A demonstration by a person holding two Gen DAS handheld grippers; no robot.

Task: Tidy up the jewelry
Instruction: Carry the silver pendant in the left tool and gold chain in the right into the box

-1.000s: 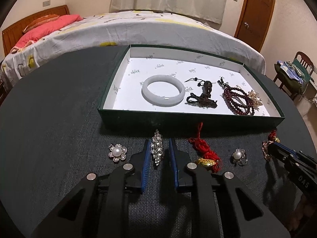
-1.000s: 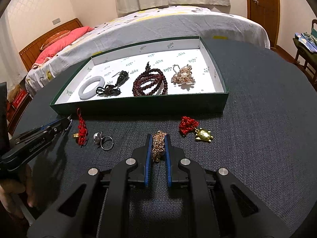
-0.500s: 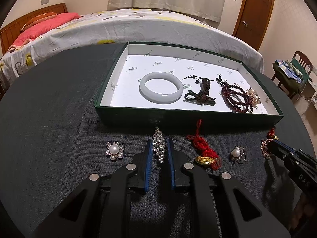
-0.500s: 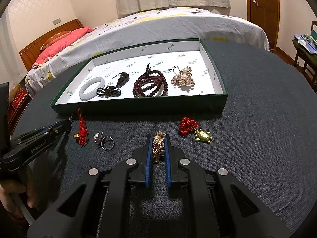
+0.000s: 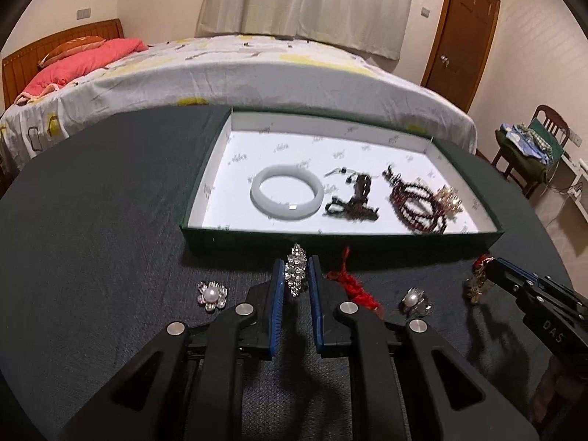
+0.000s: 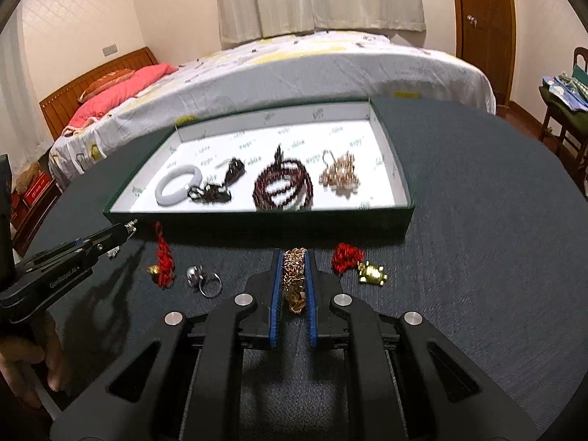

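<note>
My left gripper is shut on a crystal brooch and holds it just above the dark table, in front of the green tray. My right gripper is shut on a gold chain piece, also lifted before the tray. The tray holds a white bangle, a dark knotted cord, red bead strands and a pearl-gold cluster.
On the table lie a pearl flower brooch, a red tassel with gold charm, a pearl ring and a red knot with a gold turtle. A bed stands behind; a chair at right.
Both grippers have lifted their pieces off the table and moved toward the tray. The left jaws closed tighter on the crystal brooch.
</note>
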